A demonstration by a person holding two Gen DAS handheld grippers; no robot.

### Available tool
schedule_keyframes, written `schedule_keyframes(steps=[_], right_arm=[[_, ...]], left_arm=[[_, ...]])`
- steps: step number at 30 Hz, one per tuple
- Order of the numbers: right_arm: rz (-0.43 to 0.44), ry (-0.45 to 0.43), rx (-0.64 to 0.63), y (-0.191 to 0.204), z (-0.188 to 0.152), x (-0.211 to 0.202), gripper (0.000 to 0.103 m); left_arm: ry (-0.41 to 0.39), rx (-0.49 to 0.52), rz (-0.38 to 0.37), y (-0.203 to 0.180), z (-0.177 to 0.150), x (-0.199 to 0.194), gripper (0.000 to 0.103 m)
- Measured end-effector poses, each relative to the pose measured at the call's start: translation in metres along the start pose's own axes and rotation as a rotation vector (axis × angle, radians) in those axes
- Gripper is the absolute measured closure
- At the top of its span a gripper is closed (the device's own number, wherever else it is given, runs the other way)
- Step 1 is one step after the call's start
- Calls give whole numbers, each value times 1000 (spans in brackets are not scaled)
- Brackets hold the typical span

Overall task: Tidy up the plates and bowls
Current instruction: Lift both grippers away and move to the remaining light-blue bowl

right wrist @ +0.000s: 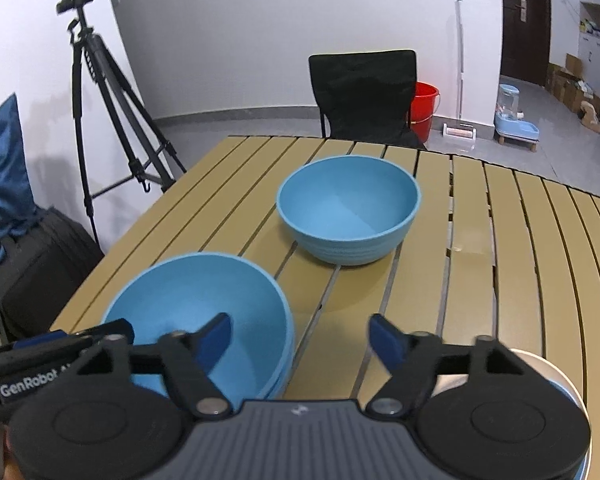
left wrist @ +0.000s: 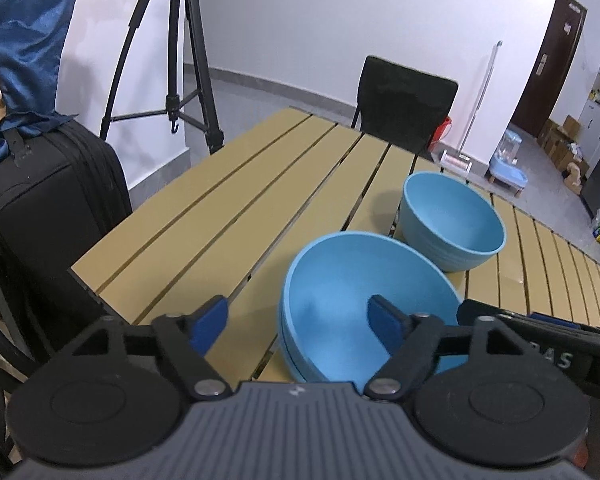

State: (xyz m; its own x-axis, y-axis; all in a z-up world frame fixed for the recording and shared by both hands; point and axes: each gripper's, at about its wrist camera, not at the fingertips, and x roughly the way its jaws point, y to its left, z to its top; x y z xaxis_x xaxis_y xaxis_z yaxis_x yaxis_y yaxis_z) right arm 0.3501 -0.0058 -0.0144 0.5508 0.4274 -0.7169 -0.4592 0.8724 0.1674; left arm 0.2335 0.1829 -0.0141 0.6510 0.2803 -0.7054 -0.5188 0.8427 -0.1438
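Left hand-held gripper (left wrist: 296, 322): bottom centre of left wrist view, jaws spread wide, released, holding nothing; its right blue pad sits over the near bowl's cavity, left pad over bare bench.
Right hand-held gripper (right wrist: 300, 336): bottom centre of right wrist view, also released and empty; left pad over the near bowl's rim area, right pad over bench slats.
Near bowl stack (left wrist: 364, 300): lower centre-right of left view, lower left of right view; rim lines suggest two or more blue bowls nested, exact count cannot tell.
White plate edge (right wrist: 556, 372): lower right of right view, mostly hidden behind the gripper body; looks like a pale rim over a blue one.
Far bowl (right wrist: 348, 212): single blue bowl, upright, centre of right view, apart from the stack, mid-bench.
Bench (left wrist: 204, 220): tan slatted top, gaps between slats.
Handling guess: bowls look like light matte plastic, stiff, not fragile, slightly slick; curved wall will slide under a side squeeze.
Grip point guess: pinch the rim, one pad inside and one outside the wall; lift straight up to avoid dragging nested bowls.
Background: black chair (right wrist: 364, 96), tripod (right wrist: 100, 92), red bucket (right wrist: 424, 108) at upper frame.
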Motion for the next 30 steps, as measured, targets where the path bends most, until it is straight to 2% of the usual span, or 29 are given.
schedule_keyframes(steps=[1,3,4,5,7,16,30], right_arm=[[0,-6,7,-3,0,-3,17],[-1,-18,21,-9,0,-8,12],[-6,-23,28,-12,-1,-11,6],[-10,-29,34,-16,-2,-13,0],[-12,-41,47,-22,-3,-18,0],[-30,-62,80,-44,-7,-30,0],[-63,-88,122,-73,-2,-37,0]], left_arm=[[-15,2,-6,0,0,-2,17],[-49,6,-10,0,-1,-8,1],[-74,1,-9,0,-2,-10,0],[-104,-2,-10,0,-4,-14,0],[-127,8,-14,-2,-5,-18,0],[-124,42,-19,-11,-6,-21,0],[-147,116,-11,-29,14,-21,0]])
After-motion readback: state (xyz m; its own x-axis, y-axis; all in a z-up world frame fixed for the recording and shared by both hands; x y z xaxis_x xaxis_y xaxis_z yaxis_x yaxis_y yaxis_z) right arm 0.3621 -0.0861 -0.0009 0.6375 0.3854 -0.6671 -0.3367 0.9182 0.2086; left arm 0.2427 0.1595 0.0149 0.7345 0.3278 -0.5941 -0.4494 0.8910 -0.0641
